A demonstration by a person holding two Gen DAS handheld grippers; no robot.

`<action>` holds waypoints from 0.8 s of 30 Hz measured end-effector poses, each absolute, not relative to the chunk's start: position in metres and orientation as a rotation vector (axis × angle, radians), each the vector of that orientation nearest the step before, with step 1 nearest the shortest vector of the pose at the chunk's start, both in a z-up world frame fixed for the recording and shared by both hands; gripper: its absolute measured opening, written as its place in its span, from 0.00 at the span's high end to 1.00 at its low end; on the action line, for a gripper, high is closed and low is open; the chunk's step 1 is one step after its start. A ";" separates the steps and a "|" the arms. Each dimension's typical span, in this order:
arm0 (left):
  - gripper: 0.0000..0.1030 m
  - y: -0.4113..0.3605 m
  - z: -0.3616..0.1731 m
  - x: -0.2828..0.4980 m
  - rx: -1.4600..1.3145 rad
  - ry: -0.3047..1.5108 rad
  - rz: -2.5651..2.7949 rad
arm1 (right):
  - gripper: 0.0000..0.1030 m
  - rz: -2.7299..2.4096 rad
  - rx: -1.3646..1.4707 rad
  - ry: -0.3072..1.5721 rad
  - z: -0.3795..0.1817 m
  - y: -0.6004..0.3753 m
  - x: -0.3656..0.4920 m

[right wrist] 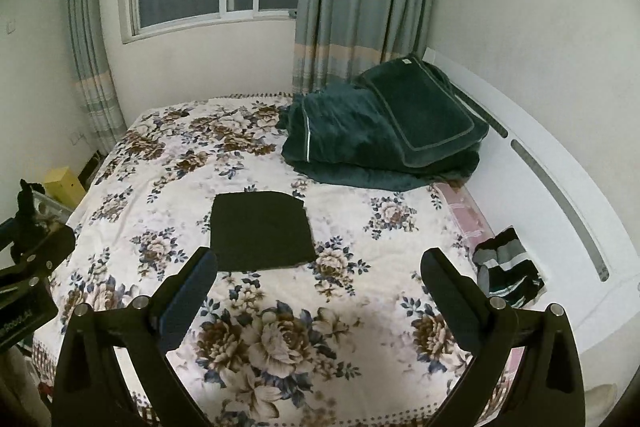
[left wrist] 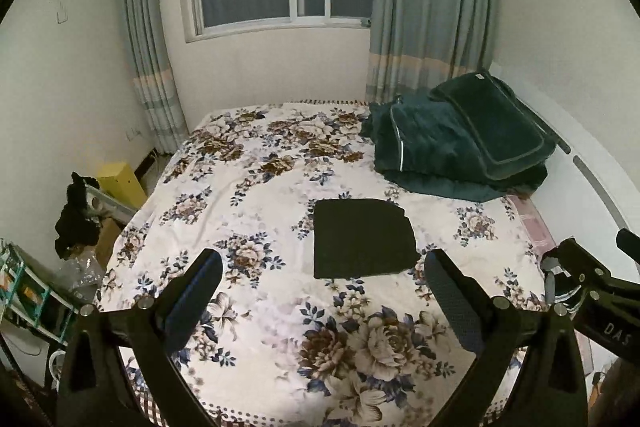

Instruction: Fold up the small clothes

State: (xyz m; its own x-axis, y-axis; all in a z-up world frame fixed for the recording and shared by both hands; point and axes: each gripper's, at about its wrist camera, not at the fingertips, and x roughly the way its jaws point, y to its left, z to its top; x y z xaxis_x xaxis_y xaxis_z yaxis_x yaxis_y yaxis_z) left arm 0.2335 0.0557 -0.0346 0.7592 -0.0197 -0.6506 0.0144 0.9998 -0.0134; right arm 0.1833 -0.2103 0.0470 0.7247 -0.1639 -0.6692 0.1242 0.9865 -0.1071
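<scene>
My right gripper (right wrist: 318,267) hangs above the floral bedspread (right wrist: 168,187), jaws spread wide and holding nothing. A folded black garment (right wrist: 260,229) lies flat ahead. Striped socks (right wrist: 508,267) sit near the white headboard (right wrist: 560,163), a dark green quilt (right wrist: 360,135) beyond.

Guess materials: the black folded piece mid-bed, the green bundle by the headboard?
Black folded garment: matte, likely knit cotton; flat, no sheen, weave too small to tell. Dark green bedding: plush, probably velvet or fleece; soft shading, thick folds, pale piping. Both are guesses from appearance.
</scene>
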 end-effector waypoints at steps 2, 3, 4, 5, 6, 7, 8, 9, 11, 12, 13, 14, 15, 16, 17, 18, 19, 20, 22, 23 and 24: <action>0.00 0.055 -0.033 0.229 -0.004 0.702 -0.015 | 0.00 -0.156 -0.063 0.733 0.051 -0.209 0.180; 0.00 0.055 -0.033 0.227 -0.007 0.701 -0.015 | 0.00 -0.157 -0.062 0.727 0.054 -0.208 0.177; 0.00 0.055 -0.032 0.226 -0.010 0.699 -0.014 | 0.00 -0.157 -0.062 0.722 0.055 -0.208 0.175; 0.00 0.055 -0.032 0.224 -0.011 0.698 -0.010 | 0.00 -0.158 -0.064 0.719 0.057 -0.207 0.174; 0.00 0.055 -0.032 0.223 -0.012 0.698 -0.013 | 0.00 -0.156 -0.061 0.714 0.058 -0.207 0.172; 0.00 0.055 -0.032 0.222 -0.009 0.696 -0.013 | 0.00 -0.156 -0.058 0.711 0.059 -0.207 0.171; 0.00 0.055 -0.031 0.221 -0.005 0.692 -0.013 | 0.00 -0.156 -0.059 0.713 0.059 -0.208 0.171; 0.00 0.055 -0.030 0.220 -0.001 0.689 -0.017 | 0.00 -0.154 -0.057 0.714 0.059 -0.208 0.172; 0.00 0.053 -0.029 0.218 0.004 0.681 -0.020 | 0.00 -0.155 -0.056 0.709 0.059 -0.209 0.173; 0.00 0.051 -0.028 0.218 0.007 0.677 -0.023 | 0.00 -0.160 -0.056 0.705 0.059 -0.209 0.173; 0.00 0.050 -0.028 0.216 0.008 0.676 -0.024 | 0.00 -0.162 -0.056 0.704 0.059 -0.208 0.172; 0.00 0.050 -0.027 0.215 0.008 0.674 -0.022 | 0.00 -0.163 -0.053 0.703 0.058 -0.208 0.172; 0.00 0.049 -0.026 0.214 0.007 0.670 -0.023 | 0.00 -0.162 -0.048 0.703 0.058 -0.209 0.172; 0.00 0.049 -0.025 0.214 0.006 0.669 -0.023 | 0.00 -0.163 -0.045 0.702 0.058 -0.209 0.173; 0.00 0.048 -0.024 0.214 0.007 0.667 -0.023 | 0.00 -0.163 -0.044 0.701 0.058 -0.209 0.173; 0.00 0.048 -0.024 0.213 0.009 0.665 -0.026 | 0.00 -0.165 -0.046 0.699 0.058 -0.208 0.172; 0.00 0.047 -0.023 0.213 0.011 0.664 -0.025 | 0.00 -0.165 -0.045 0.698 0.058 -0.207 0.172; 0.00 0.047 -0.023 0.214 0.012 0.663 -0.026 | 0.00 -0.165 -0.038 0.699 0.058 -0.208 0.170; 0.00 0.046 -0.022 0.213 0.012 0.660 -0.026 | 0.00 -0.164 -0.038 0.696 0.059 -0.207 0.171; 0.00 0.047 -0.021 0.213 0.011 0.659 -0.025 | 0.00 -0.164 -0.040 0.695 0.059 -0.207 0.171; 0.00 0.047 -0.021 0.213 0.010 0.660 -0.028 | 0.00 -0.162 -0.037 0.696 0.059 -0.206 0.171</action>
